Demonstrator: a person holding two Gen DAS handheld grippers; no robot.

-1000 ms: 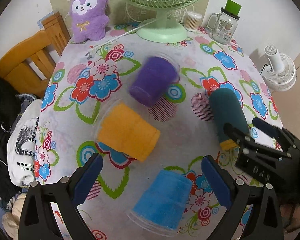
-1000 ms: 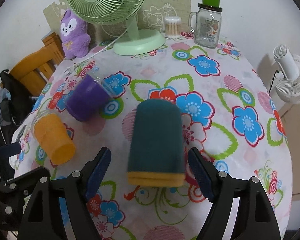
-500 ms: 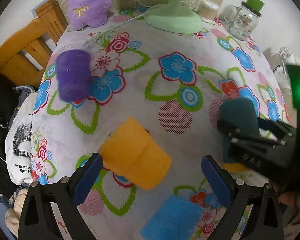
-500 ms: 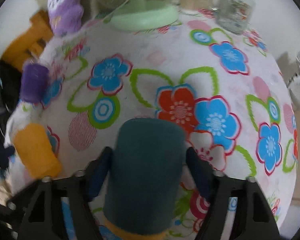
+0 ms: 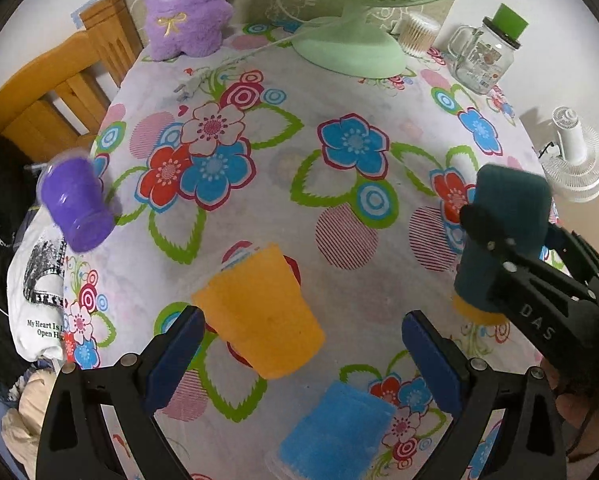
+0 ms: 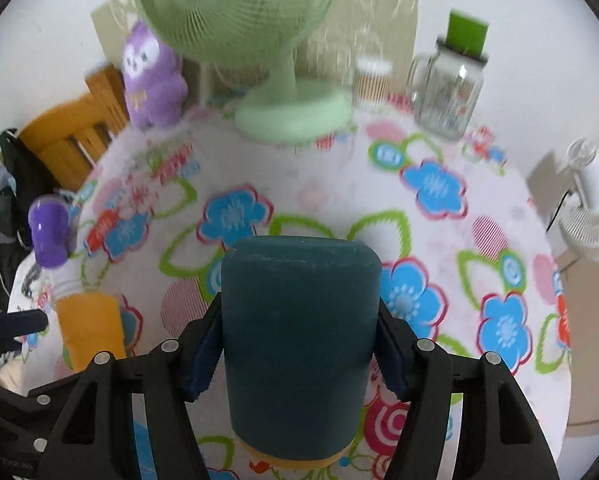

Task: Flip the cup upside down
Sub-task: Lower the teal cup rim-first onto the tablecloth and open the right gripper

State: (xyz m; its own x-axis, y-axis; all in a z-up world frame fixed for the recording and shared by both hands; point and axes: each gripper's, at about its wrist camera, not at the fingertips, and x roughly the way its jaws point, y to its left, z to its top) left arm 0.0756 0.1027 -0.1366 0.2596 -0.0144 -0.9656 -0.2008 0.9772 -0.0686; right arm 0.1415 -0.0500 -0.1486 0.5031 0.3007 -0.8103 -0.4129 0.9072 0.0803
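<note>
My right gripper (image 6: 299, 352) is shut on a dark teal cup (image 6: 299, 340) with a yellow rim at its near end, held above the table; the cup also shows at the right of the left wrist view (image 5: 503, 236). My left gripper (image 5: 299, 356) is open and empty, its fingers on either side of an orange cup (image 5: 265, 312) that lies on its side on the floral tablecloth (image 5: 339, 184). A blue cup (image 5: 335, 432) lies near the front edge. A purple cup (image 5: 75, 208) sits tilted at the table's left edge, seen too in the right wrist view (image 6: 49, 232).
A green desk fan (image 5: 351, 48), a purple plush toy (image 5: 187, 12), a cotton swab jar (image 5: 417, 34) and a glass mug jar with a green lid (image 5: 483, 56) stand at the back. A wooden chair (image 5: 47, 92) is at the left, a white fan (image 5: 575, 160) at the right.
My right gripper has closed on the teal cup and lifted it. The purple cup has rolled left to the table's edge. My left gripper has come closer over the orange cup.
</note>
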